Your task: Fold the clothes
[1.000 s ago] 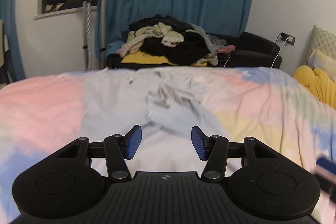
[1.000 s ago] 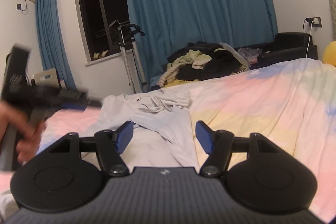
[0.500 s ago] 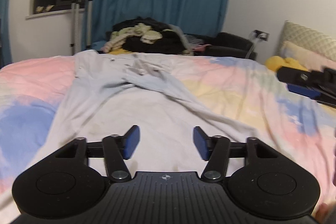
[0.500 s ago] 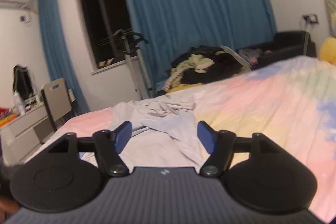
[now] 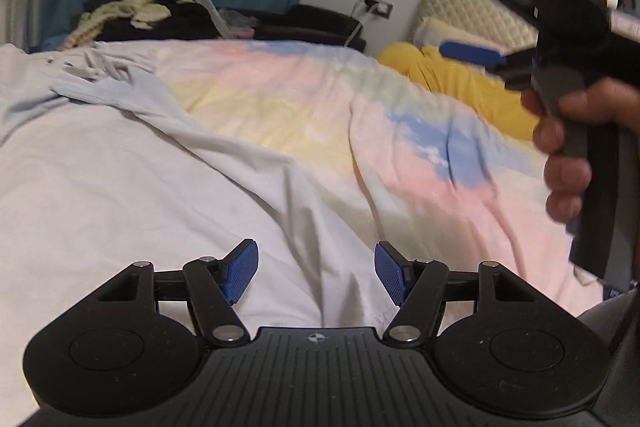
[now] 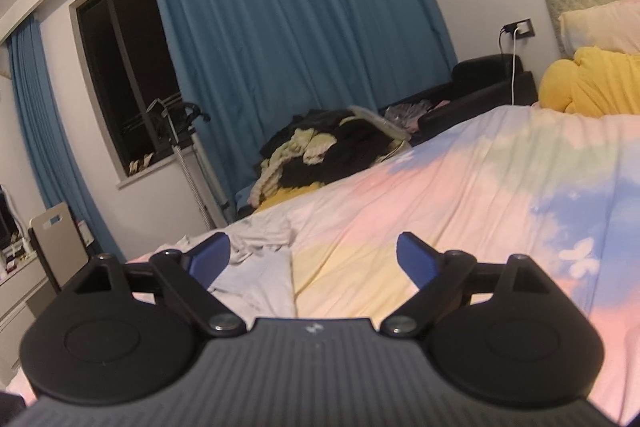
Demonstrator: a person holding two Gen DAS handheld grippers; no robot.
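So both my grippers are wide open with nothing in them right now. Left gripper point(image 5: 316, 273) hangs low over the near end of the pale grey garment point(image 5: 132, 183), blue pads spread apart, not touching the cloth as far as I can tell. Half a second ago it was looking straight up the middle of the garment; now it's swung toward the right edge, where the fabric meets the pastel duvet point(image 5: 400, 115). My right gripper point(image 6: 312, 259) has come up into the left camera's view, blurry, held in my right hand point(image 5: 568, 163) above the duvet, well off the garment. From its own camera it's looking at the crumpled far end. Garment's still spread lengthwise on the bed, unfolded. My guess: I'm lining up to pinch that near right edge, so folding hasn't really started.
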